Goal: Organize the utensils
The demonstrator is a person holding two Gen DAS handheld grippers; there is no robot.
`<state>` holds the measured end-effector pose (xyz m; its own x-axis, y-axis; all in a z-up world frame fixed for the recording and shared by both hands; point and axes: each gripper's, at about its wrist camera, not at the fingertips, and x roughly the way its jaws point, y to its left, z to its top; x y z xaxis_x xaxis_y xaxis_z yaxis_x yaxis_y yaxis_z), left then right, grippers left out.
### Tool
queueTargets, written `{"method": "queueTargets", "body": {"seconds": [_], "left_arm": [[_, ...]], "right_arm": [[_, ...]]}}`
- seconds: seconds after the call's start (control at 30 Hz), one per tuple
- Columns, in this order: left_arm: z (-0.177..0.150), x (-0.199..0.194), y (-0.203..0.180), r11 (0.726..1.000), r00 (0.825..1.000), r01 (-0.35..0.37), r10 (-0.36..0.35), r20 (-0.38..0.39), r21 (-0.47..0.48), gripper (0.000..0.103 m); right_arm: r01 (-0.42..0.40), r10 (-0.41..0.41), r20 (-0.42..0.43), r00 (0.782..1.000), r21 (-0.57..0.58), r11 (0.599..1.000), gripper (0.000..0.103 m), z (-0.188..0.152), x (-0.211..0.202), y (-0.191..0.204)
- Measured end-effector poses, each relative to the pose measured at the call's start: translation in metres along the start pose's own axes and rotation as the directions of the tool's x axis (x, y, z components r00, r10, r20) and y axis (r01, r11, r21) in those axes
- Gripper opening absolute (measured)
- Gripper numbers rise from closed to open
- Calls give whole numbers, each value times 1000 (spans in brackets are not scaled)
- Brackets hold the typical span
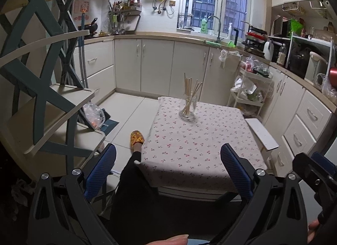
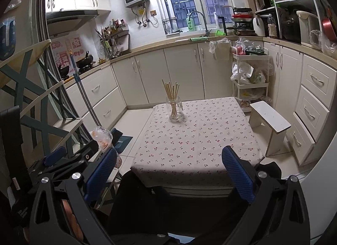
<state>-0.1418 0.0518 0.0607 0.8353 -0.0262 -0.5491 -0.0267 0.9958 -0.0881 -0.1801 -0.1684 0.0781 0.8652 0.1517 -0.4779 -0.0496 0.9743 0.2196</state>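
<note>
As I looked through the left wrist camera, the left gripper (image 1: 168,167) hung with its jaws wide apart and nothing between them, low over the near edge of the table (image 1: 221,139). The glass jar (image 1: 188,109) stood at about twelve o'clock from the gripper, on the far part of the flowered cloth, well apart from it, with the chopsticks (image 1: 192,89) fanned upright inside. The right gripper (image 1: 320,167) showed at three o'clock, at the frame's edge.

From the right wrist camera, the right gripper (image 2: 170,170) also had its jaws spread and empty. The jar (image 2: 175,111) sat at roughly twelve o'clock, near the table's far left corner, and a small white stool (image 2: 271,120) stood beside the table at two o'clock.

I judged the chopsticks light, stiff and thin, likely to slip or roll; I would pinch one near its upper end. The jar looked smooth, breakable and easy to tip.
</note>
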Motion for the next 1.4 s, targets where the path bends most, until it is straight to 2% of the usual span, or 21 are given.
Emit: {"method": "queueTargets", "body": {"seconds": [1.4], "left_arm": [[-2, 0, 5, 1000, 1000, 8, -8, 2, -4, 95]], "right_arm": [[-4, 4, -1, 1000, 3, 1000, 96, -2, 0, 3]]}}
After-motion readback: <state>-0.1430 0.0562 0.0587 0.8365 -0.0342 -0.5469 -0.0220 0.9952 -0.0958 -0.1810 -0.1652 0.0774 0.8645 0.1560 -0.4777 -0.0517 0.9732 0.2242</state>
